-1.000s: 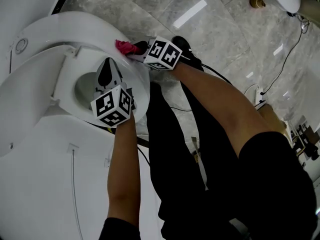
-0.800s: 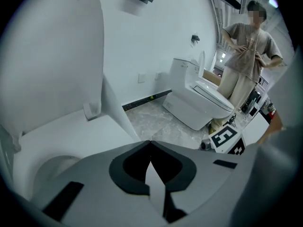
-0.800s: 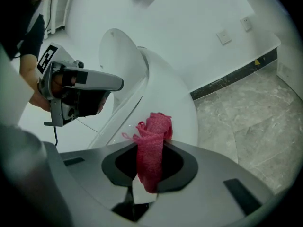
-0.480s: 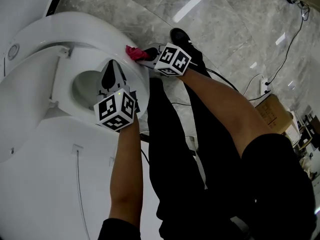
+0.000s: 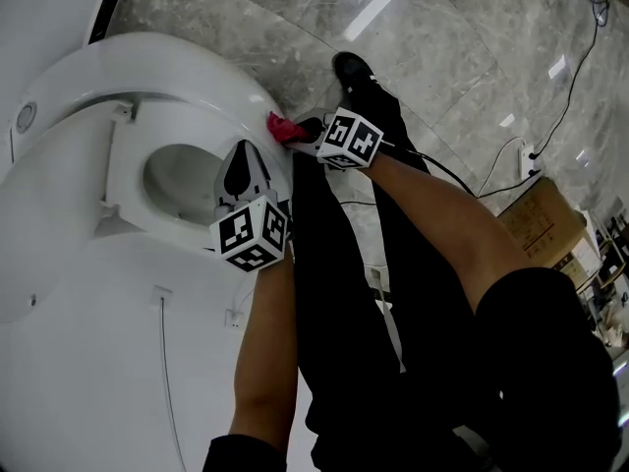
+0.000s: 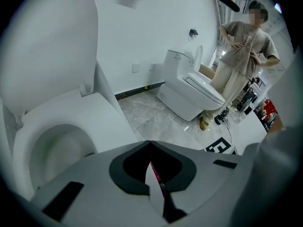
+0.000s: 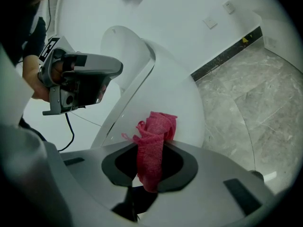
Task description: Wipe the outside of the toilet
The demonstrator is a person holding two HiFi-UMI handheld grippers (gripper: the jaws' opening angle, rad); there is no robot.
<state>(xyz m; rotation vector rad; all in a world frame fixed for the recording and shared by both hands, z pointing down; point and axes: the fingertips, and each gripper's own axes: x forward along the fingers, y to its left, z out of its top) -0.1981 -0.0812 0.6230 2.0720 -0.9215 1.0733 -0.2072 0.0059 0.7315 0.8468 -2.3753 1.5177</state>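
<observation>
Toilet: white glazed ceramic, smooth and glossy, with a rounded outer shell. A flat oval seat ring surrounds the bowl opening, and the lid stands raised behind it.

Cloth: a crumpled pink rag of coarse, open weave with frayed threads at its upper edge. It lies against the curved outer wall of the toilet, just below the seat's edge on the side facing the floor. In the head view it shows as a small pink tuft at the toilet's outer edge.

Right hand-held gripper: grey moulded jaws with black inner pads, clenched on the cloth, whose lower end hangs down between them. Its marker cube sits just beside the toilet's outer edge.

Left hand-held gripper: jaws pressed together at the tips, nothing grasped. It is poised over the seat ring beside the bowl opening; contact with the seat cannot be judged.

Surroundings: floor of polished grey veined stone tiles reflecting ceiling lights; a black shoe beside the toilet; a thin black cable trailing across the floor; a cardboard box at the right edge. A second white toilet stands against the far wall, with a person beside it.
</observation>
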